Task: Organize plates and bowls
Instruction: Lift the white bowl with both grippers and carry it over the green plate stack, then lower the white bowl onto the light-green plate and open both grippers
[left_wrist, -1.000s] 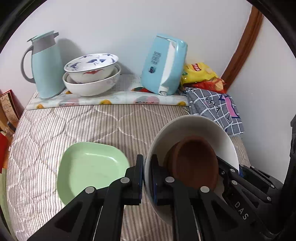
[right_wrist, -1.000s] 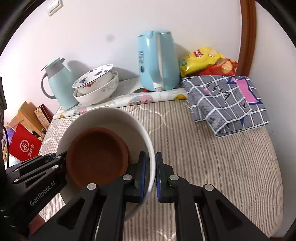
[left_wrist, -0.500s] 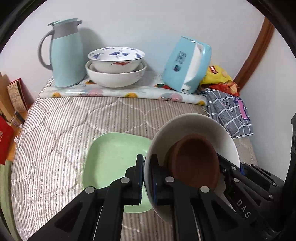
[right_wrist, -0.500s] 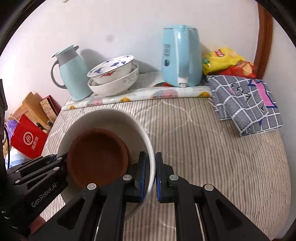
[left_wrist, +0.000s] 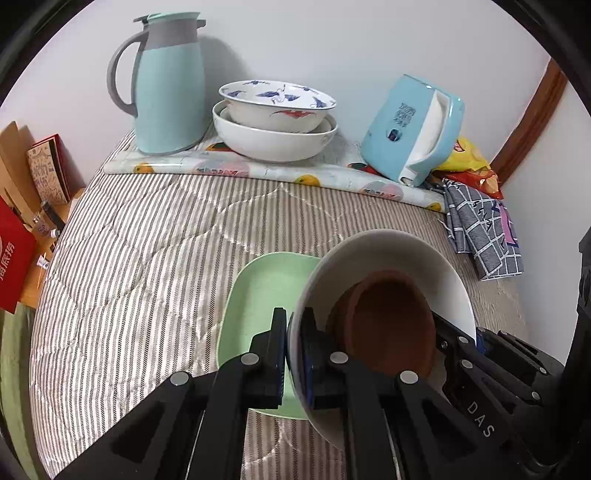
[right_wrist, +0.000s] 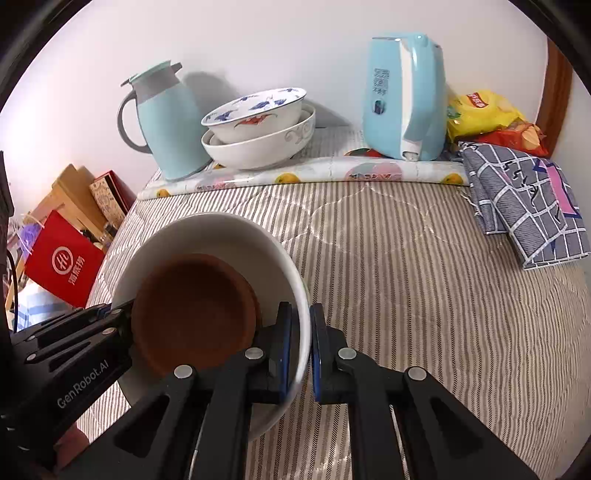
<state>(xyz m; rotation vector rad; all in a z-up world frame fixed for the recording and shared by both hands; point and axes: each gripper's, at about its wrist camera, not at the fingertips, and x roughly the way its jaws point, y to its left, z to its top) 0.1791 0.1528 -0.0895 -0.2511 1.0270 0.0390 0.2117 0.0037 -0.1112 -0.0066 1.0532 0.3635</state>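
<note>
A white bowl (left_wrist: 391, 254) with a brown bowl (left_wrist: 391, 325) inside is held above the striped bed cover. My left gripper (left_wrist: 293, 343) is shut on its left rim; my right gripper (right_wrist: 300, 339) is shut on its right rim. The white bowl (right_wrist: 221, 236) and the brown bowl (right_wrist: 195, 314) also show in the right wrist view. A pale green square plate (left_wrist: 258, 295) lies flat on the cover, partly under the held bowl. Two stacked bowls, a blue-patterned one (left_wrist: 277, 103) in a plain white one (left_wrist: 273, 142), stand at the back.
A light blue jug (left_wrist: 170, 85) and a light blue kettle (left_wrist: 413, 125) stand at the back on a patterned mat (left_wrist: 258, 170). A checked cloth (right_wrist: 524, 195) and snack bags (right_wrist: 480, 114) lie at the right. A red bag (right_wrist: 62, 258) and boxes stand off the left edge.
Both grippers have carried the white bowl leftward and forward; it now overlaps the green plate. The back items look closer. The grip is unchanged.
</note>
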